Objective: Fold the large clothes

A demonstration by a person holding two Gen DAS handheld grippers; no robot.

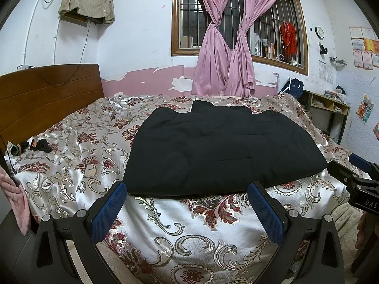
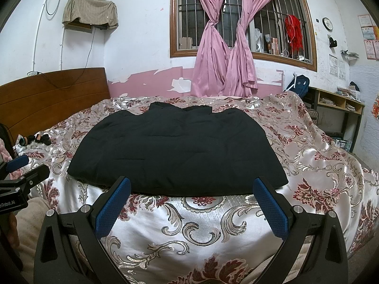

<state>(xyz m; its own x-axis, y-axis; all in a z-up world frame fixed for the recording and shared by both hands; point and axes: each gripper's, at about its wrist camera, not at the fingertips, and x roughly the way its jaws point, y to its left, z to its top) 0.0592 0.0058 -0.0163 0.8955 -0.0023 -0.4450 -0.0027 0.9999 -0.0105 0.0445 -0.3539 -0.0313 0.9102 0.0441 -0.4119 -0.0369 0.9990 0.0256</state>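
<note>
Blue pads (image 1: 106,210) of the left gripper (image 1: 187,209) sit nearest the lens, spread wide apart with nothing between them. The right gripper (image 2: 193,207) looks the same in its own view: its fingers are released and empty. Both tools hover low over the near edge of the bed (image 2: 208,232), side by side, pointing forward and nearly level; each one appears at the border of the other's view.

Just beyond the fingertips lies the black garment (image 1: 222,149), spread flat on the shiny flowered bedcover (image 1: 78,146). It seems to be a padded jacket or vest, because faint quilt lines cross it and its near hem looks thick and rounded. It is probably soft and a bit puffy, light for its size, and it may spring back after a fold. The satin cover under it looks slippery, so the garment may slide when it is pulled. A good place to take hold is likely the two near corners of the hem, one for each gripper, pinching the whole thickness.

Further away, the collar part of the garment points toward the wall. Behind the bed stand the wooden headboard (image 2: 54,94) and the pink curtains (image 2: 225,54) at the barred window.
</note>
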